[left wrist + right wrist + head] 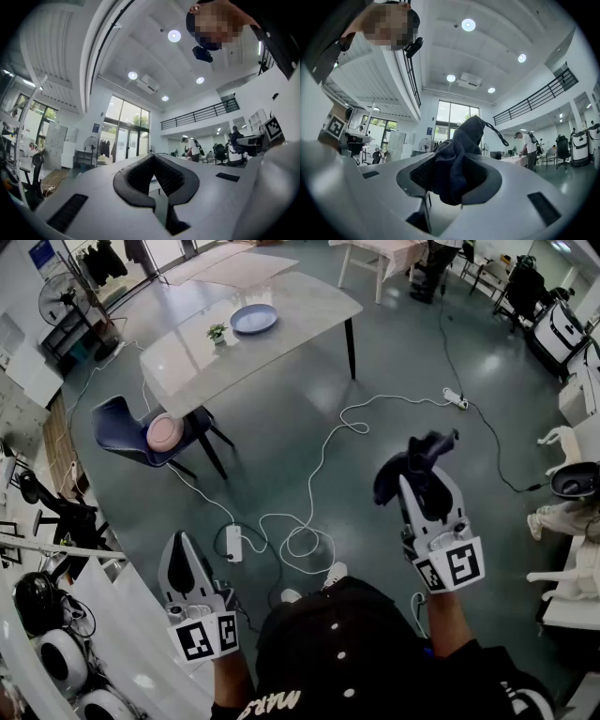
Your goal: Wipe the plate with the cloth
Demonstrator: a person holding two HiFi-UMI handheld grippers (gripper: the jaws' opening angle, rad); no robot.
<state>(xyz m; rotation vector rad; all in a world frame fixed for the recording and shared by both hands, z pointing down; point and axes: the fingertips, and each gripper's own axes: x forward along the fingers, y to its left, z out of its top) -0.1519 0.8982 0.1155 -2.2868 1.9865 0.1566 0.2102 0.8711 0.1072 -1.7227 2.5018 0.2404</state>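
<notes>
Grey floor (281,456) stretches ahead to a table (300,306), where the blue plate (254,319) sits well apart from both grippers. The right gripper (452,180) is clamped on the dark cloth (457,150), bunched up and carried ready for wiping. The left gripper (156,190) is closed on nothing, likely kept free to steady the plate.

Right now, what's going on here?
A person stands with a tool in each hand. The right tool is shut on a dark blue cloth; the left tool is shut and empty. The round blue plate lies on the pale table ahead, far from both tools; a pink plate sits on a dark blue chair.
</notes>
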